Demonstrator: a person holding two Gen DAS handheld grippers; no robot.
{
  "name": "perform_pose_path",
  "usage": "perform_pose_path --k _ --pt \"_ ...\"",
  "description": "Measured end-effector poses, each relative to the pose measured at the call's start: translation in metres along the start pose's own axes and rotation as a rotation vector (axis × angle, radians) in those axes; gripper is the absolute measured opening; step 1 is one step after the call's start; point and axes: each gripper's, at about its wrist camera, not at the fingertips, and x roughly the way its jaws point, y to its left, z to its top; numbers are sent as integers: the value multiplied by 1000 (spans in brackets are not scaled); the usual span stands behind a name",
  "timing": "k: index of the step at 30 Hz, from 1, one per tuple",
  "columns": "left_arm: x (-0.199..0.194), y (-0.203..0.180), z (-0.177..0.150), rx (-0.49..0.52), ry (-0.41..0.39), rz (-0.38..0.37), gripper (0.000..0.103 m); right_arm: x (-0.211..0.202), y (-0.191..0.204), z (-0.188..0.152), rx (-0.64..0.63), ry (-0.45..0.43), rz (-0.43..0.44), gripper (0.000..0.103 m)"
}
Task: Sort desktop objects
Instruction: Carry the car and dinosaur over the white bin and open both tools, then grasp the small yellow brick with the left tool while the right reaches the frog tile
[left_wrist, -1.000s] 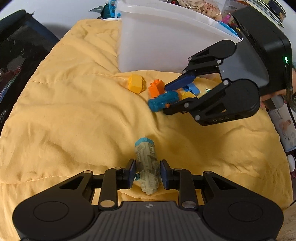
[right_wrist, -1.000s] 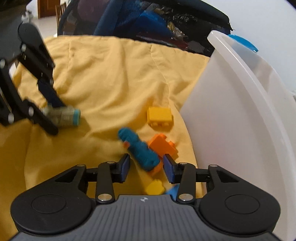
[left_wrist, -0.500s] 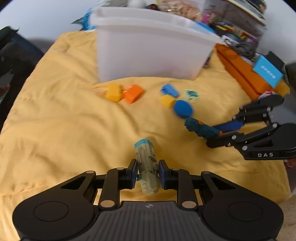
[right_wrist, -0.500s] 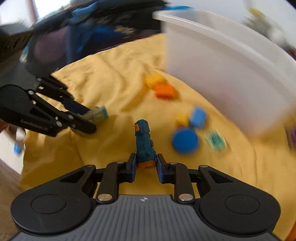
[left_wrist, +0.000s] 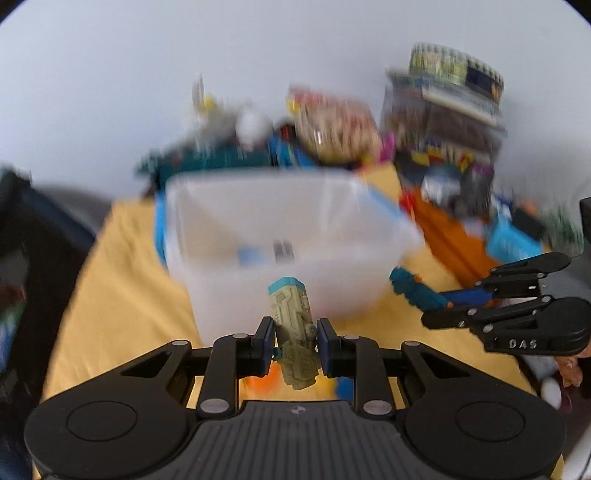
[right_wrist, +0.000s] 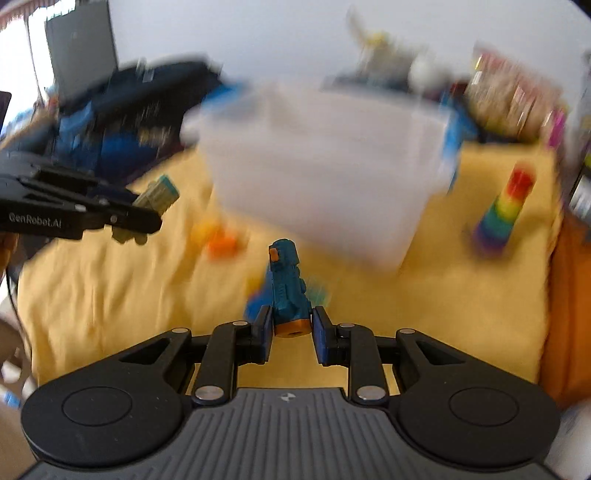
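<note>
Toys are now lifted off the yellow quilt (right_wrist: 110, 295): your left gripper (left_wrist: 293, 334) clamps the grey-green figure (left_wrist: 293, 325), right gripper (right_wrist: 290, 325) the teal one (right_wrist: 286, 284) (white plastic bin (left_wrist: 280, 236) ahead, so drop-off looks next).

White letters "DAS" are printed on the black side of my right tongs (left_wrist: 439, 301), seen from the left wrist camera. On the black side of my left tongs (right_wrist: 147, 206), seen from the right wrist camera, pale lettering reads "GenRobot.AI". Everything else printed is too blurred to read.
</note>
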Motion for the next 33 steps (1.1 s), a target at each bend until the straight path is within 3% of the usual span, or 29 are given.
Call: perform_pose_path --k 7,12,18,20,22,24,29,31,33 --pt "1 12 73 26 -133 57 28 -11 -15 91 -13 -222 -120 26" --pt "36 20 93 -2 -111 68 28 12 -25 128 50 -230 -146 26" --pt "87 23 70 36 36 73 29 55 -31 117 96 -97 -122 26" --pt "89 24 64 34 57 65 38 62 -31 110 115 -74 -112 26" --pt "82 27 62 6 41 49 47 64 -31 107 112 -66 -124 27" --pt "68 29 61 -10 13 50 48 61 -32 108 109 -72 -129 29" --pt "21 26 42 -29 -80 44 58 19 -29 103 102 -165 -116 29" --pt "11 21 25 -12 -80 44 59 4 -27 95 111 -202 -90 30" --pt "11 15 2 9 -30 45 59 -2 -22 83 96 -201 -75 30"
